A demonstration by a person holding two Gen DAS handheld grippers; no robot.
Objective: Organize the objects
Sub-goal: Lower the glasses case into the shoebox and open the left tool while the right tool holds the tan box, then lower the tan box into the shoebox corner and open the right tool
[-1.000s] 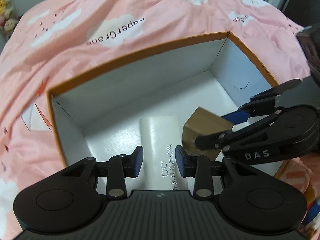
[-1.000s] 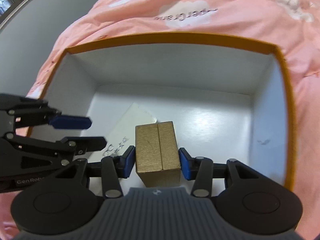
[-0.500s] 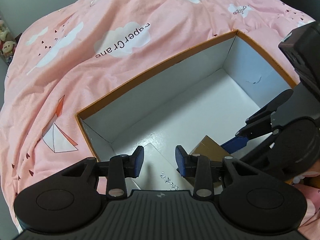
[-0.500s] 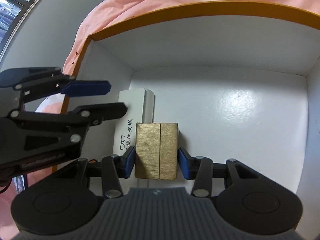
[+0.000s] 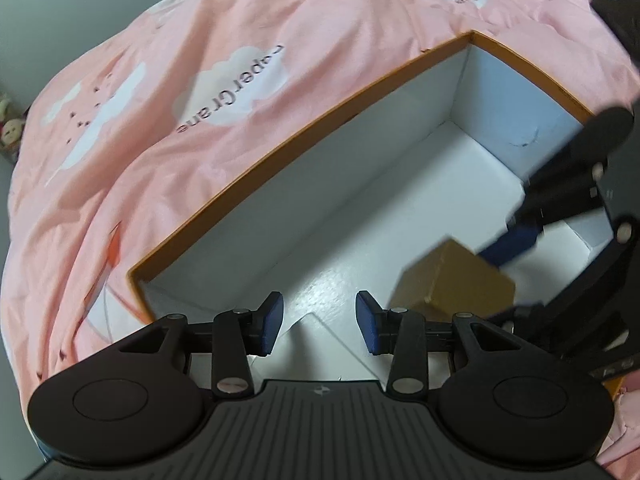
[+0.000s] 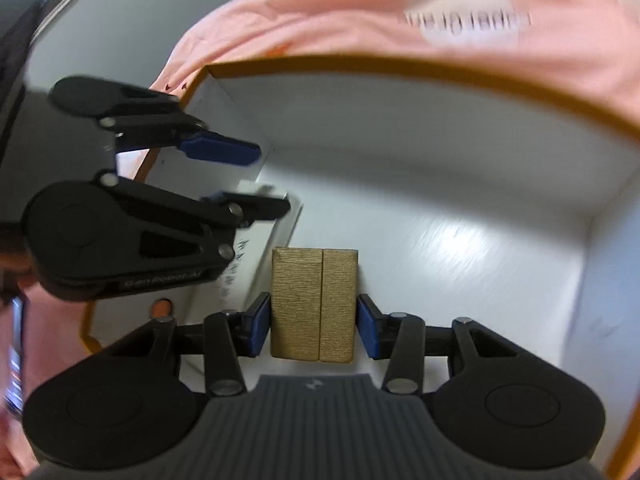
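- Claws both tilt steeply down into the orange-rimmed white cardboard box (image 5: pixel 304 136) on the pink cloud-print bedspread (image 5: pixel 160 100).
- My right gripper (image 6: pixel 314 326) pinches the gold ribbed rectangular box (image 6: pixel 314 304) over the floor's middle.
- My left gripper (image 5: pixel 319 326), spreading, holds nothing above the flat white printed box (image 5: pixel 320 344) by the left wall.

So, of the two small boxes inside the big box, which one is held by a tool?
The gold box, clamped between the right tool's blue pads. The white box with printed characters lies against the wall, beneath the left tool, whose jaws are opening around nothing.
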